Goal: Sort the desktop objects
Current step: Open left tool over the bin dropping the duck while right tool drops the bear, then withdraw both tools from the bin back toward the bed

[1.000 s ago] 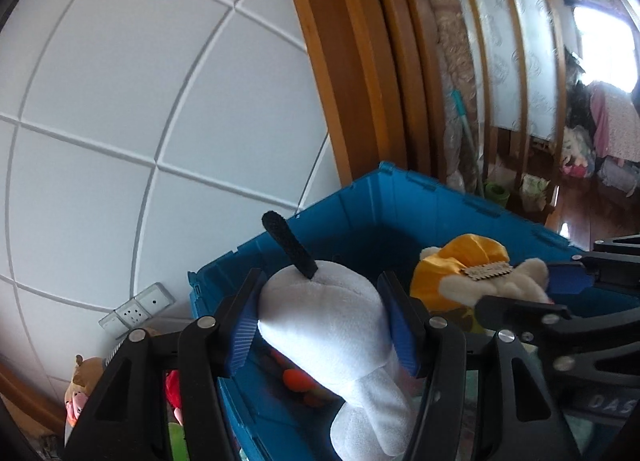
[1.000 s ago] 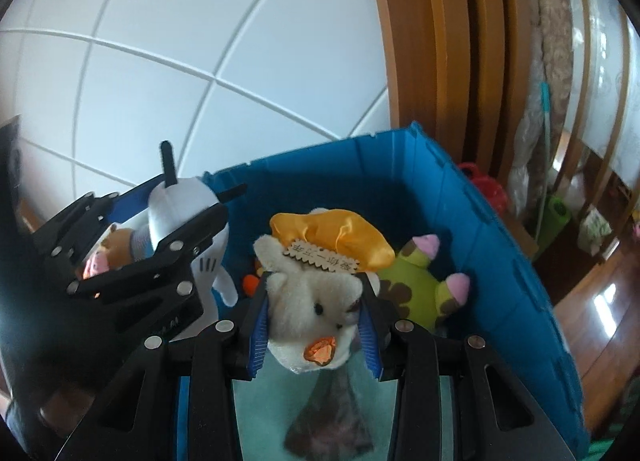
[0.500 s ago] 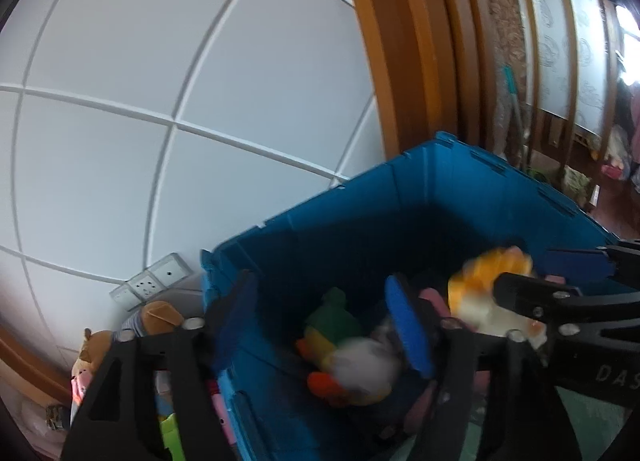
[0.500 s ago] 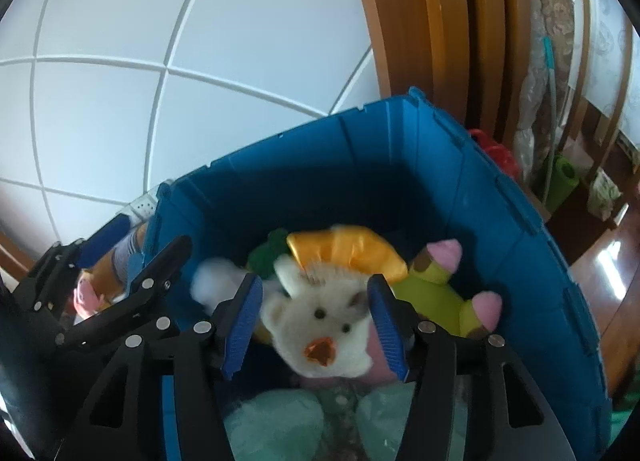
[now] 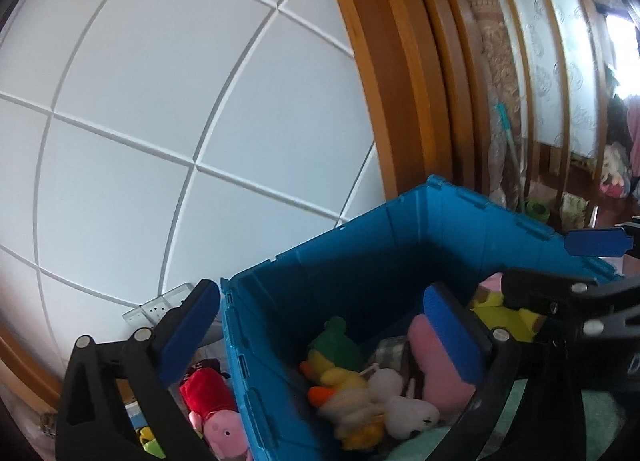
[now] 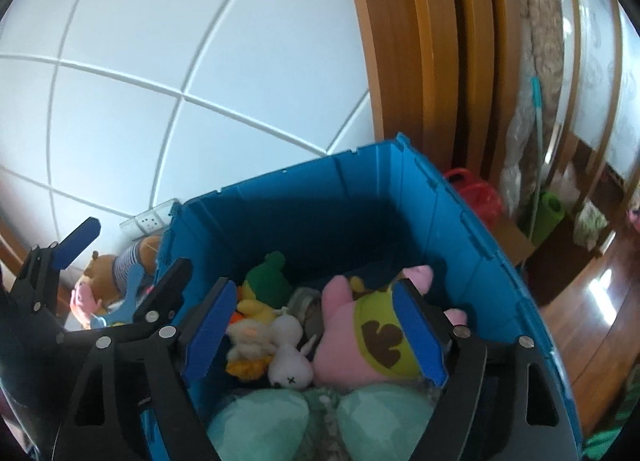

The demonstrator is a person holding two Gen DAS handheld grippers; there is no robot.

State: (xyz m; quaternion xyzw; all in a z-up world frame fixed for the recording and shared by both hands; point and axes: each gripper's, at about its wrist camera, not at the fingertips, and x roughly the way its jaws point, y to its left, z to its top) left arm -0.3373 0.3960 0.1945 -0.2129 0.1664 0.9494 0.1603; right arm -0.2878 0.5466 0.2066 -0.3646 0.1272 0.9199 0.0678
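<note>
A blue plastic bin [image 5: 400,245] [image 6: 320,197] holds several plush toys. Among them are a white rabbit [image 6: 290,371], a small bear with an orange hat [image 6: 248,345], a green-capped duck [image 5: 334,357] and a pink-and-green star plush [image 6: 380,337]. My left gripper [image 5: 320,333] is open and empty over the bin's left wall. My right gripper [image 6: 314,337] is open and empty above the toys. It also shows at the right of the left wrist view [image 5: 592,277].
A white panelled wall [image 5: 160,101] stands behind the bin, with a wooden door frame [image 6: 420,61] to the right. More toys lie outside the bin on the left, a red-dressed pig plush [image 5: 208,401] and a brown plush [image 6: 108,273]. A red object [image 6: 476,193] sits behind the bin.
Both grippers opened. The white plush fell from the left gripper and the orange-hat bear fell from the right gripper; both now lie in the bin.
</note>
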